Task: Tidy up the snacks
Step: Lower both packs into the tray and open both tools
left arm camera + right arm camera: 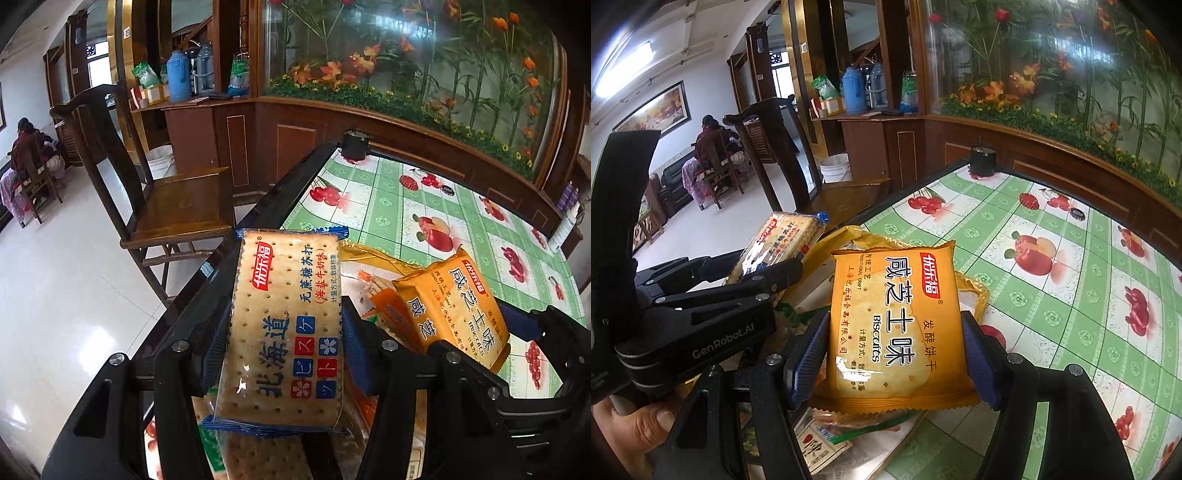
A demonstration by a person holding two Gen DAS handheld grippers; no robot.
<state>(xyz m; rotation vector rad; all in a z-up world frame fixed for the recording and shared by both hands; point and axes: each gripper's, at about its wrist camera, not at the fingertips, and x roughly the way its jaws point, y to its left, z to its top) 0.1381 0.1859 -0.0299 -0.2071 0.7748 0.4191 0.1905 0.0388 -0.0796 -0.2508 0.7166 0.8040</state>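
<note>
- left wrist view: one blue-trimmed cracker packet [284,332] clamped between the left gripper [284,336] pads, held up over the table edge.
- right wrist view shows one orange biscuit packet [897,325] pinched the same way in the right gripper [897,332], just beside the other packet.
- so two packets in the air, one per gripper (both jaws are closed on them).
- under them there's a loose pile of more snack packets [820,443], overlapping too much for me to count, with a yellow wrapper [971,291] lying behind the orange one.
- table [1071,295] has a green checked cloth with fruit prints and a dark rim.
- one small black pot [982,160] on the far corner, one tiny dark cap [1076,213] further along.
- room: one wooden chair [177,206] beside the table, wood cabinet with glass and fake flowers, two thermos flasks [190,72] on a counter, white tile floor.
</note>
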